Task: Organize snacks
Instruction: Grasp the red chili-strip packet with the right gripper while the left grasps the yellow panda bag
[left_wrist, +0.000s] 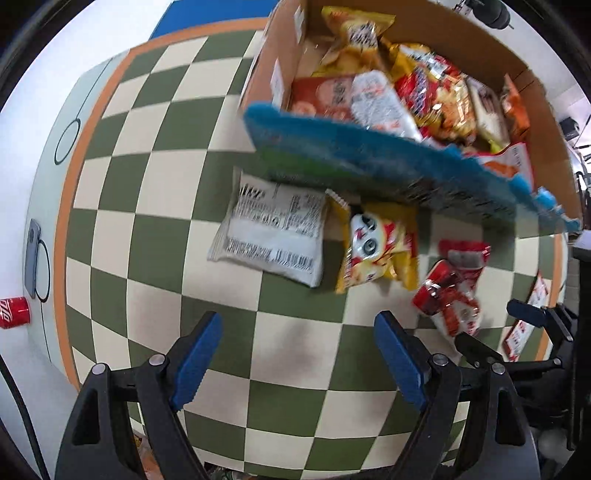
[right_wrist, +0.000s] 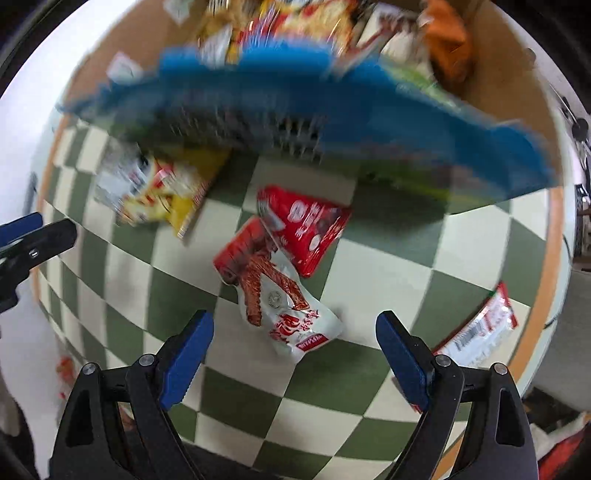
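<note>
Item: red-and-white snack packet (right_wrist: 284, 295), flat on the checkered counter (right_wrist: 369, 387), lying just ahead of the right gripper (right_wrist: 295, 354), long axis diagonal to the gap. Both jaws wide, empty; left gripper (left_wrist: 299, 360) farther off.

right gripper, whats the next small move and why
Probably lower the right gripper onto the white and red snack packet lying on the checkered cloth and close. Its jaws stand open and empty, the packet lies loose just ahead of them, and the cardboard box already holds other snacks.
</note>
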